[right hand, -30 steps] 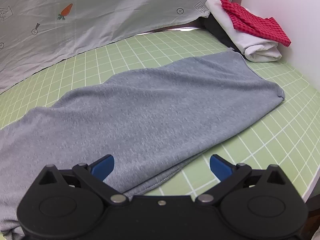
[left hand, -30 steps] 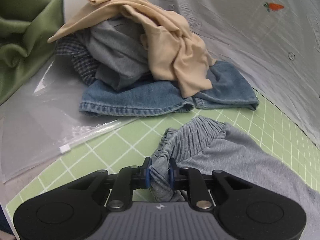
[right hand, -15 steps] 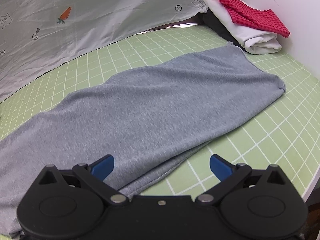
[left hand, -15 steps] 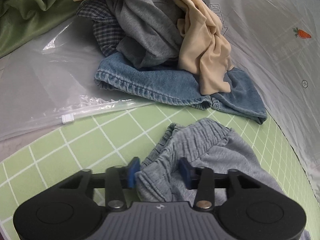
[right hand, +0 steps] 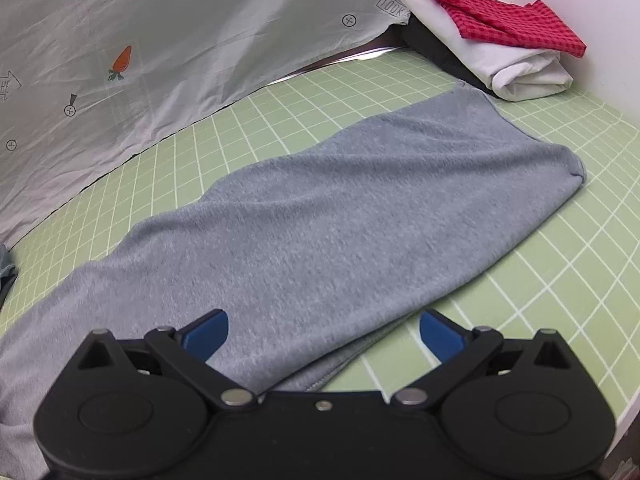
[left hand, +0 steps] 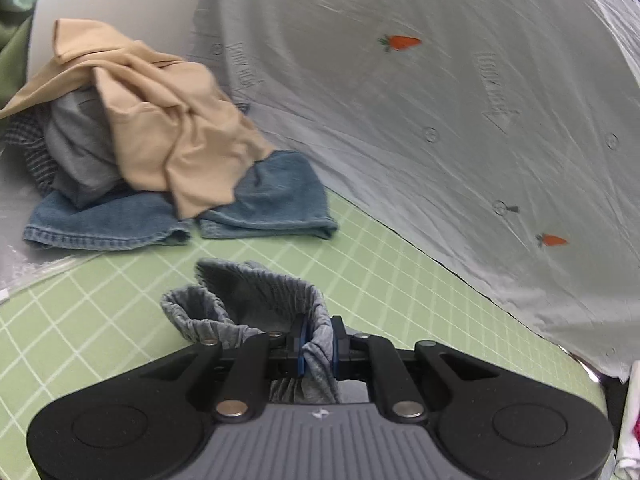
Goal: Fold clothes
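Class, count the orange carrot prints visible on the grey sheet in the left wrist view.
2. One carrot sits high on the sheet, near the centre top; the other carrot is lower right. Others may be hidden in folds.

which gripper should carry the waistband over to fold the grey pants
Left, probably. The left gripper is already shut on the gathered waistband of the grey pants. The right gripper is open, holding nothing, above the leg's near edge.

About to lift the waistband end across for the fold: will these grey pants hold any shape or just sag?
Likely floppy: the grey pants lie limp on the mat, and their waistband bunches where the left gripper pinches it. Probably light, drooping behind. The right gripper is open, supporting nothing.
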`<state>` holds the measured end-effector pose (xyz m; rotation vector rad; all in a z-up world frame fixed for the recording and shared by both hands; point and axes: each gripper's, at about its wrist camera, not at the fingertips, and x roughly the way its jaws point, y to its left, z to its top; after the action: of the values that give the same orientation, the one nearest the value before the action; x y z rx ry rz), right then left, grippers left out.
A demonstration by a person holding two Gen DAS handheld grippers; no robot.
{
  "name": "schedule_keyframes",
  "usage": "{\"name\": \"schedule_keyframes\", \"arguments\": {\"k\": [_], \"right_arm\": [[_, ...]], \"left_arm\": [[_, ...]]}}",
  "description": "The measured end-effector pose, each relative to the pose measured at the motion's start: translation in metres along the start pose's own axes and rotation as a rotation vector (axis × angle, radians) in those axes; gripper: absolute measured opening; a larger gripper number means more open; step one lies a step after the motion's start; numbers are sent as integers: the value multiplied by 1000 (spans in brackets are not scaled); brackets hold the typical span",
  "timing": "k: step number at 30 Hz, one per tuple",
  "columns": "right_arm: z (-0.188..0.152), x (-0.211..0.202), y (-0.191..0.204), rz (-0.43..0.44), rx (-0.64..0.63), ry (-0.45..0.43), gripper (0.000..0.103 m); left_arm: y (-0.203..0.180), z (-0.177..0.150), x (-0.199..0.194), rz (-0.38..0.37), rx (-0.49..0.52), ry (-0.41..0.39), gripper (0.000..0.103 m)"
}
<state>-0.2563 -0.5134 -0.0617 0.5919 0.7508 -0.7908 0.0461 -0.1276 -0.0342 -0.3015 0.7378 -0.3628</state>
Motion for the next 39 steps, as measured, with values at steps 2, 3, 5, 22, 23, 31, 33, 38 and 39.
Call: {"name": "schedule_keyframes", "arguments": {"k": [2,3,5,22,23,31,33,38,39], "right_arm": [[5,-1,-14,16,-8,2,103],[8,-2,-22,19,-11,3,103],[13,-2,-39,24,-14,3,103],[52,24,-113,67,-64,16,103],[50,27,-110,73,-71,20,103],[43,46,-78,104,-75,28,103],[45,49,-74,98,-63,18,103],[54,60,-68,53,-45,-16,103],[56,63,-70,41,-38,-17,103]], "left_arm": [[-35,-16,5,-34,42,25,11],[-53,-24,8,-51,64,39,11],[-89,-45,14,-89,111,77,11],[-161,-124,12,15,219,187,51],[-155,-120,11,40,214,182,51],[-126,-89,38,61,158,246,51],[-128,-85,52,40,155,268,54],[-138,-79,91,40,159,292,57],[-140,-77,98,33,155,300,30]]}}
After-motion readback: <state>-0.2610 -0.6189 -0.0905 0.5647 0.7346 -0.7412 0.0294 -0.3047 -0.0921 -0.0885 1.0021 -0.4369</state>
